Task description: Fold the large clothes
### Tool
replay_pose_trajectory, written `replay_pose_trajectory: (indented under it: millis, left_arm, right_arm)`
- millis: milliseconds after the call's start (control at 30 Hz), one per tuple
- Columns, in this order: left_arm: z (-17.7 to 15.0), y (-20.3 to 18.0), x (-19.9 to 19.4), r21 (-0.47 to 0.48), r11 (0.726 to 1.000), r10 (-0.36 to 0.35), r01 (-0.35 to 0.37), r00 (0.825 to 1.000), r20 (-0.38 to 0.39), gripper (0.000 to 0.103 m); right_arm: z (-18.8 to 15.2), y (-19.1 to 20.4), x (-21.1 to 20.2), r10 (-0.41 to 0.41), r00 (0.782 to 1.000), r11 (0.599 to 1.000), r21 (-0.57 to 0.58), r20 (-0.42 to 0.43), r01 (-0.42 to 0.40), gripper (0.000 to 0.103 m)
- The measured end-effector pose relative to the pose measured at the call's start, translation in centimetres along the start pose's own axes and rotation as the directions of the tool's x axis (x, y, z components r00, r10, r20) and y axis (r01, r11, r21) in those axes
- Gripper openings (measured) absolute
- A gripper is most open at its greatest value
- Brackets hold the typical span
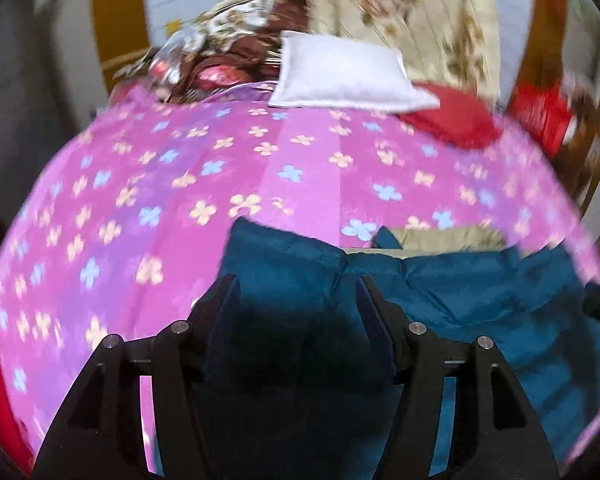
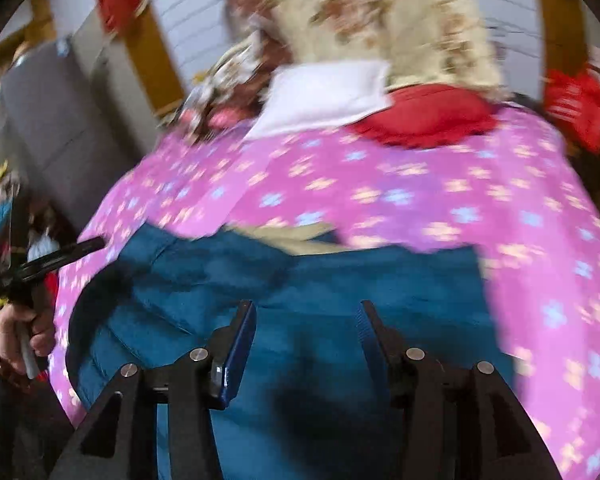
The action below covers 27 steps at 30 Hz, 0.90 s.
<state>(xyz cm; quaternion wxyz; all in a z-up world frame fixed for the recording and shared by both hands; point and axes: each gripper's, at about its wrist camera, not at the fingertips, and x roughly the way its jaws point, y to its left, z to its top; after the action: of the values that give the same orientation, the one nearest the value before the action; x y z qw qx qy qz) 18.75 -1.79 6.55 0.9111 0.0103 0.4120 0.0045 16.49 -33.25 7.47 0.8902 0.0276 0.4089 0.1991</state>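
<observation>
Showing both grippers over a blue jacket (image 1: 460, 300) on a pink sheet (image 1: 180, 184): left gripper (image 1: 296, 280) and right gripper (image 2: 306, 306) have jaws wide apart, gripping nothing; far off, a white pillow (image 1: 340, 76) and red cushion (image 1: 448, 120)

- A bed (image 1: 148, 184) carries everything, spread with a pink sheet printed with small flowers.
- A teal jacket (image 1: 460, 296) lies at its near edge.
- A white pillow (image 1: 340, 76) and a red cushion (image 1: 452, 120) lie at the far end, touching.
</observation>
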Motion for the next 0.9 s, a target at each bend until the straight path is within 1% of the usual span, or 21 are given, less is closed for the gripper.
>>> replay_pose_trajectory:
  millis: [67,100,133,167,233,267,300,333,367,433,500,533,567,667,733,767,800,833,867,900]
  left_arm:
    - [-0.4,-0.5,1.7,0.026,0.999,0.048,-0.047,0.999,-0.015,0.06]
    - [-0.9,-0.4,2.7,0.014,0.998,0.066,-0.066,0.997,-0.031,0.06]
    - [-1.2,-0.2,3.2,-0.004,0.998,0.058,-0.059,0.998,-0.038,0.06]
    - [-1.6,0.1,3.6,-0.026,0.999,0.044,-0.045,0.998,-0.043,0.06]
    - [-2.4,1.3,4.6,-0.077,0.996,0.051,-0.055,0.997,-0.054,0.06]
    - [-2.6,1.7,5.1,-0.097,0.994,0.051,-0.057,0.997,-0.06,0.06]
    - [-2.8,2.3,5.5,-0.127,0.991,0.041,-0.049,0.997,-0.066,0.06]
    - [-2.9,2.9,5.8,-0.164,0.986,0.01,-0.022,0.997,-0.073,0.06]
    - [-3.0,3.3,6.0,-0.188,0.982,-0.011,-0.004,0.997,-0.081,0.06]
    - [-2.9,3.5,5.9,-0.205,0.979,-0.024,0.005,0.996,-0.088,0.06]
    - [-2.7,3.5,4.8,-0.198,0.98,-0.009,-0.005,0.998,-0.069,0.06]
    - [-2.7,3.5,4.0,-0.192,0.981,0.0,-0.011,0.998,-0.056,0.06]
    - [-2.6,3.5,2.7,-0.184,0.983,-0.006,-0.001,0.999,-0.036,0.06]
    - [-3.2,3.1,-0.8,-0.148,0.988,-0.039,0.037,0.999,-0.013,0.06]
    - [-4.3,2.4,-3.1,-0.122,0.991,-0.056,0.054,0.998,-0.014,0.06]
    - [-5.2,2.0,-4.2,-0.111,0.992,-0.068,0.066,0.998,-0.012,0.062]
    - [-6.3,1.5,-5.3,-0.102,0.992,-0.082,0.079,0.997,-0.018,0.073]
    - [-7.5,0.8,-6.1,-0.091,0.992,-0.094,0.091,0.995,-0.029,0.079]
    - [-8.6,0.1,-6.6,-0.076,0.992,-0.1,0.097,0.994,-0.037,0.082]
    - [-9.7,-0.8,-6.7,-0.051,0.995,-0.084,0.081,0.995,-0.046,0.082]
  right_arm:
    - [0.7,1.7,3.2,0.034,0.999,0.999,-0.003,-0.039,-0.035,0.05]
    - [0.9,2.2,4.6,0.051,0.997,0.999,-0.004,-0.06,-0.051,0.05]
    - [1.2,2.6,5.9,0.048,0.996,0.999,-0.006,-0.069,-0.048,0.05]
    - [1.7,2.9,7.1,0.023,0.996,1.0,-0.014,-0.081,-0.024,0.05]
    - [2.5,2.3,9.6,-0.07,0.99,0.997,-0.036,-0.126,0.066,0.05]
    - [2.8,1.7,10.6,-0.095,0.983,0.995,-0.026,-0.158,0.092,0.055]
    - [2.9,0.9,11.3,-0.103,0.978,0.995,-0.008,-0.181,0.103,0.059]
    - [2.9,0.1,11.7,-0.124,0.974,0.992,0.004,-0.188,0.127,0.059]
    - [3.1,-0.7,11.7,-0.138,0.975,0.989,0.018,-0.177,0.144,0.059]
    - [3.4,-1.7,10.4,-0.125,0.985,0.989,0.066,-0.121,0.133,0.059]
    - [3.2,-2.2,7.4,-0.082,0.996,0.99,0.112,-0.028,0.085,0.059]
    - [2.8,-2.4,5.9,-0.065,0.998,0.99,0.123,0.006,0.064,0.059]
    - [2.2,-2.4,4.1,-0.051,0.998,0.991,0.128,0.034,0.046,0.059]
    - [-0.2,-1.3,-0.2,-0.061,0.997,0.995,0.082,0.045,0.057,0.06]
    - [-2.8,-0.3,-2.5,-0.084,0.996,0.996,0.046,0.037,0.083,0.069]
    - [-4.3,0.2,-3.3,-0.086,0.996,0.996,0.04,0.03,0.085,0.079]
    - [-5.6,0.4,-3.9,-0.084,0.996,0.996,0.041,0.029,0.083,0.083]
    - [-7.3,0.5,-4.4,-0.083,0.996,0.995,0.05,0.032,0.081,0.083]
    - [-8.9,0.6,-4.3,-0.09,0.996,0.995,0.054,0.023,0.089,0.083]
    - [-9.8,0.3,-3.5,-0.097,0.995,0.994,0.056,-0.005,0.097,0.083]
